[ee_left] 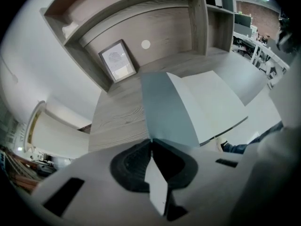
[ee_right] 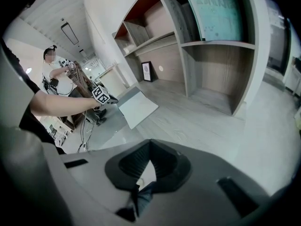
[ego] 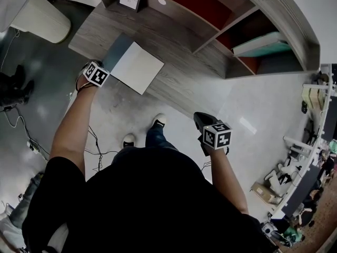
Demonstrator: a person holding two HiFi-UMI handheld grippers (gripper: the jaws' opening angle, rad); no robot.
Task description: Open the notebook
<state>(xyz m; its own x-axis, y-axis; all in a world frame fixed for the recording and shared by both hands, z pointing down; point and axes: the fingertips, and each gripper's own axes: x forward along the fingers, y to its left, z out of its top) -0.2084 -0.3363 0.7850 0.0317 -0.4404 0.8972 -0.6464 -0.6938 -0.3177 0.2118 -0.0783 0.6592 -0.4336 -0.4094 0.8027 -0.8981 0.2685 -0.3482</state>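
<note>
Notebook (ego: 139,67) lying near the front edge of the desk (ego: 179,83), its grey-blue cover (ee_left: 167,109) raised at a slant above the white first page (ee_left: 211,102). Left gripper (ee_left: 151,141): jaws pressed together on the cover's near corner. Right gripper (ee_right: 149,142): held well apart from the notebook, over the floor, jaws closed on nothing. Risks: so slight a pinch at one corner may slip and let the cover fall shut. With nothing weighting the notebook, a pull toward the person rather than round the spine could drag it off the desk edge or crease the corner.
</note>
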